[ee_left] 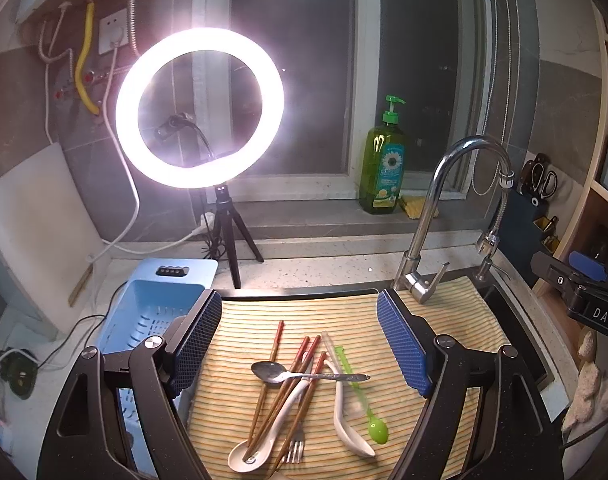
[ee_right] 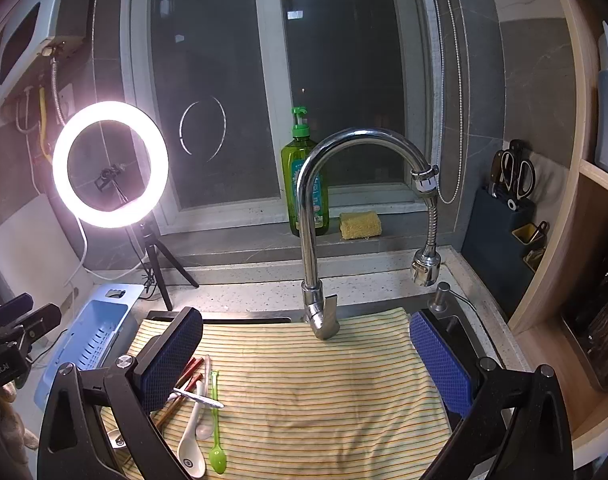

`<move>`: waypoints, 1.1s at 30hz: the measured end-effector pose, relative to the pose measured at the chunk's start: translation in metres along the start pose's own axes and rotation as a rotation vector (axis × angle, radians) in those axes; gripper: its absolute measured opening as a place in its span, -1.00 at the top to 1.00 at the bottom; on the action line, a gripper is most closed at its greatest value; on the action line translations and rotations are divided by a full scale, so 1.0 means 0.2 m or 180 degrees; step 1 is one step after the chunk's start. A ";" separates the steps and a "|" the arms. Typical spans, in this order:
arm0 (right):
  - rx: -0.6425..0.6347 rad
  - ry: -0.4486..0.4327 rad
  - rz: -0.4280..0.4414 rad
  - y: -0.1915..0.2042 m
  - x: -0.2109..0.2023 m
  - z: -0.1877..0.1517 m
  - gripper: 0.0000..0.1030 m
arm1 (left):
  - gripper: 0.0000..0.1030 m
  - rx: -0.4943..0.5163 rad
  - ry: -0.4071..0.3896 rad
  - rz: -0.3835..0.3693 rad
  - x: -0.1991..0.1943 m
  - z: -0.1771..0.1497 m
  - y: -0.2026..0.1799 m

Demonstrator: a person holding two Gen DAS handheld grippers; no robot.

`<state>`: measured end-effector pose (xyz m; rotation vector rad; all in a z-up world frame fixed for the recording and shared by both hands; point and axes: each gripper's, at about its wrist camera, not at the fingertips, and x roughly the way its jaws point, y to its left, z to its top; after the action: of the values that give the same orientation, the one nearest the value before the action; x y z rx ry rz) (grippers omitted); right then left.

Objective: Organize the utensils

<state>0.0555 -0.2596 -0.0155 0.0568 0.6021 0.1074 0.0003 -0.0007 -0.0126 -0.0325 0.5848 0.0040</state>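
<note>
A pile of utensils lies on a striped cloth over the sink: a metal spoon, several red-brown chopsticks, two white ceramic spoons, a green plastic spoon, a clear plastic spoon and a fork. My left gripper is open and empty, above the pile. My right gripper is open and empty over the bare cloth, right of the pile; the green spoon and a white spoon show at its left finger.
A blue slotted basket stands left of the sink, also in the right wrist view. A chrome faucet rises behind the cloth. A ring light on a tripod, a soap bottle and a sponge stand behind.
</note>
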 end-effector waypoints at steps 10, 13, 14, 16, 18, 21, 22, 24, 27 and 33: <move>-0.0015 -0.0005 -0.0021 -0.01 0.01 0.00 -0.99 | -0.56 0.0010 0.0034 -0.0005 0.02 0.01 -0.01; -0.0007 -0.0001 -0.0036 -0.01 0.03 0.01 -0.99 | -0.56 0.0012 0.0045 -0.0006 0.03 0.02 -0.01; -0.0006 0.0003 -0.0038 -0.01 0.03 0.02 -0.99 | -0.56 0.0013 0.0050 -0.0007 0.03 0.02 -0.01; -0.0004 0.0008 -0.0035 -0.02 0.04 0.02 -0.99 | -0.56 0.0013 0.0061 -0.0012 0.04 0.02 -0.01; -0.0007 0.0006 -0.0037 -0.02 0.04 0.01 -0.99 | -0.56 0.0014 0.0061 -0.0012 0.04 0.02 -0.01; -0.0001 0.0005 -0.0036 -0.02 0.04 0.01 -0.99 | -0.56 0.0020 0.0063 -0.0020 0.05 0.03 -0.01; 0.0001 0.0008 -0.0035 -0.02 0.05 0.01 -0.99 | -0.56 0.0022 0.0066 -0.0022 0.06 0.03 -0.01; 0.0002 0.0007 -0.0034 -0.03 0.05 0.01 -0.99 | -0.56 0.0029 0.0074 -0.0021 0.06 0.03 -0.02; 0.0003 0.0017 -0.0026 -0.04 0.06 0.01 -0.99 | -0.56 0.0027 0.0079 -0.0017 0.07 0.03 -0.02; 0.0012 0.0024 -0.0020 -0.04 0.08 0.01 -0.99 | -0.56 0.0042 0.0084 -0.0013 0.07 0.03 -0.03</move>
<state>0.0697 -0.2662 -0.0228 0.0583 0.6099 0.1004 0.0163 -0.0057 -0.0151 -0.0209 0.6112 -0.0042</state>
